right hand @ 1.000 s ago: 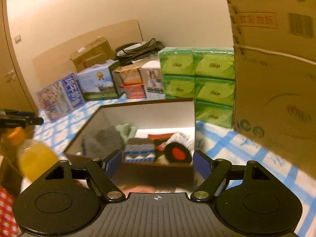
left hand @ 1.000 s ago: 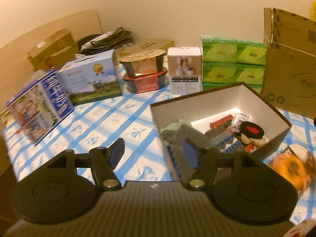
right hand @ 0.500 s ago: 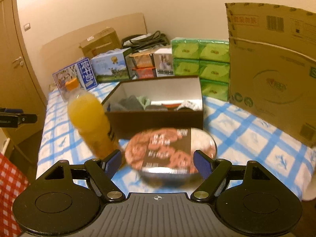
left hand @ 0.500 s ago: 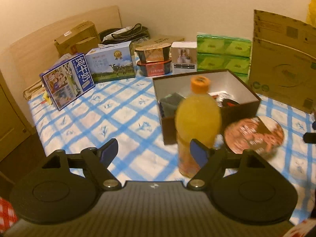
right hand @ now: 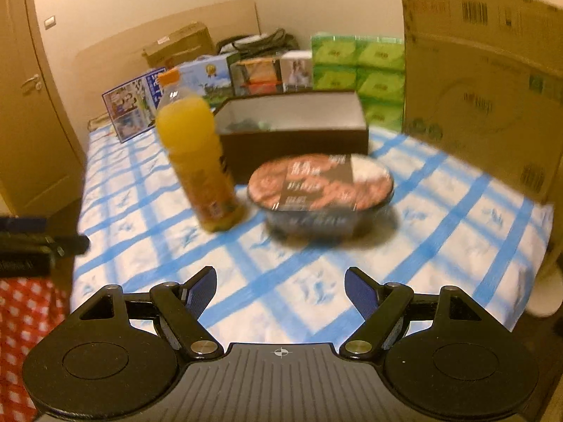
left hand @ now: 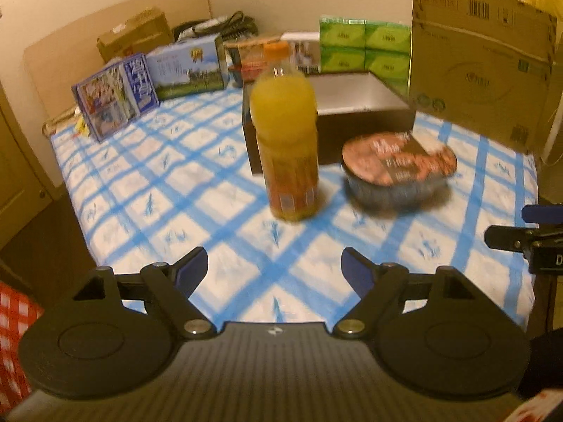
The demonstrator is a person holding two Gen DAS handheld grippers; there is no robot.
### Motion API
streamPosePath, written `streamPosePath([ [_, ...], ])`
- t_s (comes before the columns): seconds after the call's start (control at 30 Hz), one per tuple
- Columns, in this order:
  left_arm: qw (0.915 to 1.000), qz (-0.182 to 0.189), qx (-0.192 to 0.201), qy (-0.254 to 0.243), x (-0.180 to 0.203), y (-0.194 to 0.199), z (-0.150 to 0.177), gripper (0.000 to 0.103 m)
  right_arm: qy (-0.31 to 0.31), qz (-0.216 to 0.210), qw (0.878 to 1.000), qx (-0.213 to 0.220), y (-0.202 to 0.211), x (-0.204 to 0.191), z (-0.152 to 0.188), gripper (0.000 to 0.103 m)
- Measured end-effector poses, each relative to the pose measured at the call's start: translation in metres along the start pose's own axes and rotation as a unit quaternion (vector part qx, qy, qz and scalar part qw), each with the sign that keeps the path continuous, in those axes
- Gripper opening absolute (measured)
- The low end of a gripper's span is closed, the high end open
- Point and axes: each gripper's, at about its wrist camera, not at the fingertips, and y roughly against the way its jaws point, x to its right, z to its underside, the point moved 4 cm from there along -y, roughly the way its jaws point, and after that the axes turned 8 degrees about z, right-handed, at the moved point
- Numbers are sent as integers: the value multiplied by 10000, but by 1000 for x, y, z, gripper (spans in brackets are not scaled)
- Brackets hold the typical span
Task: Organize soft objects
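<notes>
Left gripper point(left hand: 274, 267): jaws apart, just opened wider, nothing between, over blue-checked counter point(left hand: 169, 190). Upright orange-juice plastic bottle point(left hand: 286, 133), long axis vertical. Dark open-topped cardboard box point(right hand: 295, 130), long side across the view, grey-green soft objects point(right hand: 246, 125) inside. Sealed round noodle bowl point(right hand: 320, 193). Right gripper point(right hand: 280, 285): apart, empty.

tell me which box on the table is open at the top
The dark brown box with the pale inside, right behind the orange juice bottle and the noodle bowl. The milk cartons and the brown cardboard box behind it are shut.
</notes>
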Motion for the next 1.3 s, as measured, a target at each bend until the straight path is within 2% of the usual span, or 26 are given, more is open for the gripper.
streamPosePath([
  [0.27,9989,140,-379,228,23,13,55,82,57,107,9994,-312,12,-11,40,80],
  [0.5,9976,148,-592,320,34,29,87,81,-95,128,9985,-524,40,-15,69,80],
  [0.77,9962,350,-695,385,50,50,111,81,-221,176,9973,-675,65,-14,87,80],
  [0.9,9955,366,-729,482,51,58,120,81,-13,244,9978,-616,71,-14,92,80],
  [1.1,9955,392,-683,521,51,63,123,81,16,240,9967,-773,72,-16,111,79],
  [1.3,9957,424,-659,491,55,65,128,81,-100,233,9970,-738,77,-17,114,80],
])
